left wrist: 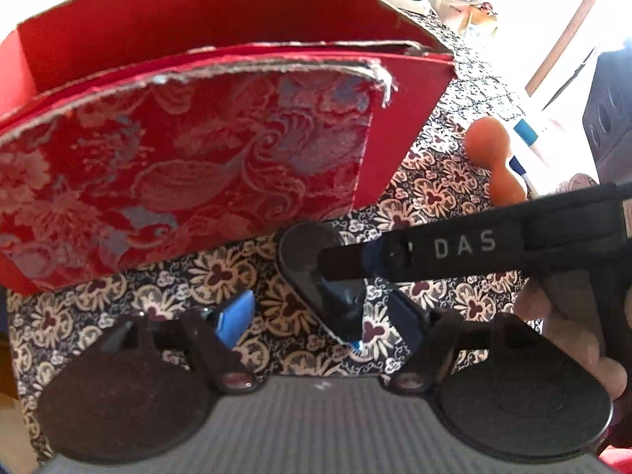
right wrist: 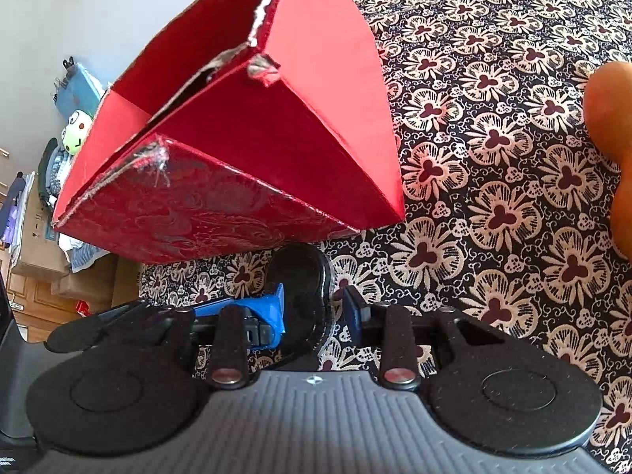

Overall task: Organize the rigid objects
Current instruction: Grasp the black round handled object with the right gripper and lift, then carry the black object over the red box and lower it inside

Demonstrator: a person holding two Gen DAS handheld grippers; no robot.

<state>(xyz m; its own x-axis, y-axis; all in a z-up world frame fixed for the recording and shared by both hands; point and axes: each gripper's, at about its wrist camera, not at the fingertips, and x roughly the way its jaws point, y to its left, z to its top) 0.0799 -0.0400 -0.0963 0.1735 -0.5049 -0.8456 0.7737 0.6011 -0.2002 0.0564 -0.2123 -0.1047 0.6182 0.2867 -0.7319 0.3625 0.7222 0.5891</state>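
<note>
1. The red box looks like matt cardboard inside, with torn, frayed grey edges along its rim.
2. Its front panel carries woven brocade cloth, red with a silvery sheen.
3. The tablecloth is printed fabric, matt and flat.
4. The black disc between the right gripper's fingers appears glossy plastic with a ribbed rim.
5. The orange dumbbell-shaped object has a smooth, matt surface.
6. The blue finger pads look like shiny hard plastic.
</note>
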